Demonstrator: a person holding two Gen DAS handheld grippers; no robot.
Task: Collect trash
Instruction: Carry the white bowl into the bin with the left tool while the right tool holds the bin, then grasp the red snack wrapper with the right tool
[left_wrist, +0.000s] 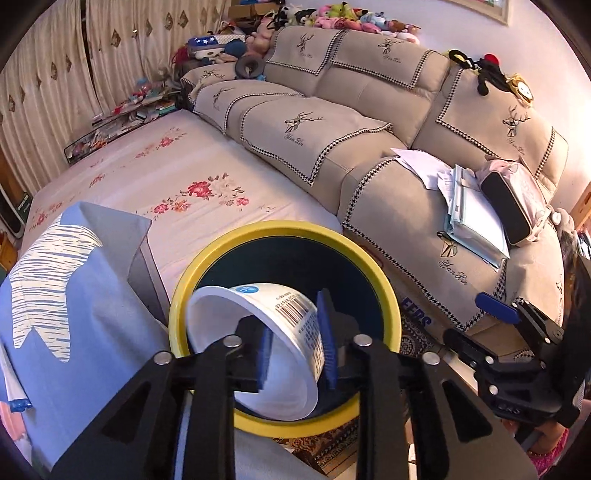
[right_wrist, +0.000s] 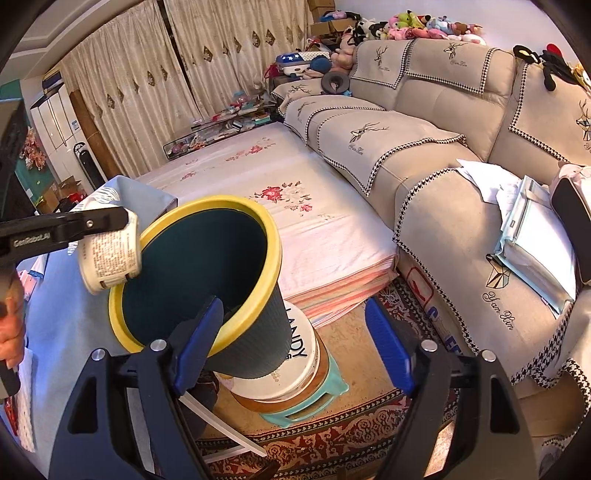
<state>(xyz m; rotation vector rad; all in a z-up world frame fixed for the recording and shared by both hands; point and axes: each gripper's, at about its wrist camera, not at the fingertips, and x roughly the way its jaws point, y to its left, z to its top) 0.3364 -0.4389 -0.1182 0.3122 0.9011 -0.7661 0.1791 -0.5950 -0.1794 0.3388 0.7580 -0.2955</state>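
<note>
My left gripper (left_wrist: 295, 350) is shut on the wall of a white paper cup (left_wrist: 258, 347) with a barcode label. It holds the cup tilted over the mouth of the dark bin with a yellow rim (left_wrist: 384, 291). In the right wrist view the cup (right_wrist: 110, 251) hangs at the bin's left rim (right_wrist: 273, 243), held by the left gripper (right_wrist: 125, 225). My right gripper (right_wrist: 295, 343) is open and empty; its left finger is at the bin's near rim. It also shows in the left wrist view (left_wrist: 480, 325), right of the bin.
The bin leans on a white bucket (right_wrist: 295, 354) and a teal stool (right_wrist: 317, 402) on a patterned rug. A blue-covered table (left_wrist: 85, 314) stands left, a floral mattress (right_wrist: 295, 206) behind, and a beige sofa (right_wrist: 443, 206) with papers and a bag to the right.
</note>
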